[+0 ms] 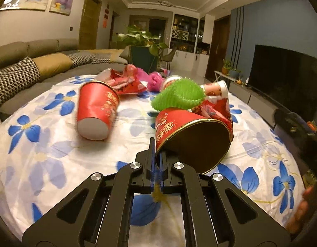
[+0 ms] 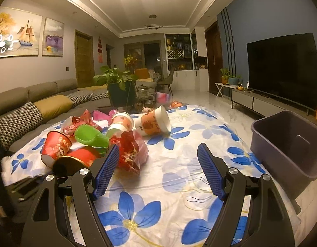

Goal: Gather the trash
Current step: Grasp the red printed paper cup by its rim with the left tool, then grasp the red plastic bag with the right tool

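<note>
A grey bin [image 2: 290, 144] waits at the flowered counter [image 2: 179, 164] edge for trash. The left hand-held gripper [image 1: 157, 160] pinches a red paper cup [image 1: 191, 135] by its rim to lift it; the right hand-held gripper [image 2: 158, 170] gapes wide, empty.

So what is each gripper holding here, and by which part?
The left gripper pinches a red paper cup by the rim at its open mouth. The right gripper is open and holds nothing.
</note>
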### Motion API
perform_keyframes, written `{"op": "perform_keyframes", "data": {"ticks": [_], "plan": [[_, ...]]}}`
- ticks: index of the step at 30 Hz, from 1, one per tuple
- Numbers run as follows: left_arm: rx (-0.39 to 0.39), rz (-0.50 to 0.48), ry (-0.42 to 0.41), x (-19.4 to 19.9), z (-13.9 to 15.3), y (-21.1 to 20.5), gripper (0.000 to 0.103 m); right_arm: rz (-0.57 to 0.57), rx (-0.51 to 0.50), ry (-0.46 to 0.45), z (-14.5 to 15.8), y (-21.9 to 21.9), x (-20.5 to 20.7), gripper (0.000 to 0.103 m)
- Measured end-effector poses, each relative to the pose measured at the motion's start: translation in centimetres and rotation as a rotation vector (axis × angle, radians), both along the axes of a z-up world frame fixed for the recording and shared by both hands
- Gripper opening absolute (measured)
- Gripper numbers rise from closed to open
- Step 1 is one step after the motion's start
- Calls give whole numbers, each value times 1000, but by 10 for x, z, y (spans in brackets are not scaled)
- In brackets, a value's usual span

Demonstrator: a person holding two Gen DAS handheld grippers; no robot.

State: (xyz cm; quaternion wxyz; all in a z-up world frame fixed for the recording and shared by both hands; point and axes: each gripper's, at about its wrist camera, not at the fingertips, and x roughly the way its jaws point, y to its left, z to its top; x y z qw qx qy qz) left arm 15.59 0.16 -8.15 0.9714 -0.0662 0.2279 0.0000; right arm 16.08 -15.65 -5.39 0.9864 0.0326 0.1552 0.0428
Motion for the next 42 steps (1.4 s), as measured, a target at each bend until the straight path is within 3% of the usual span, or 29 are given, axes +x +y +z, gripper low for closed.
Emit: {"op": "perform_keyframes", "data": {"ticks": [11,27,39,42], "plan": [[-67,102,-110,-41,34,59,3,41,0,41,-9,35,33,76],[-62,143,-121,-27,40,81,3,40,-18,157,-25,54,82,76],[-56,133,-125,-33,47,75,3,105,23,204,-31,50,88,26],[-51,129,-125,-35,48,72,3,117,45,201,-30,45,84,22]]}}
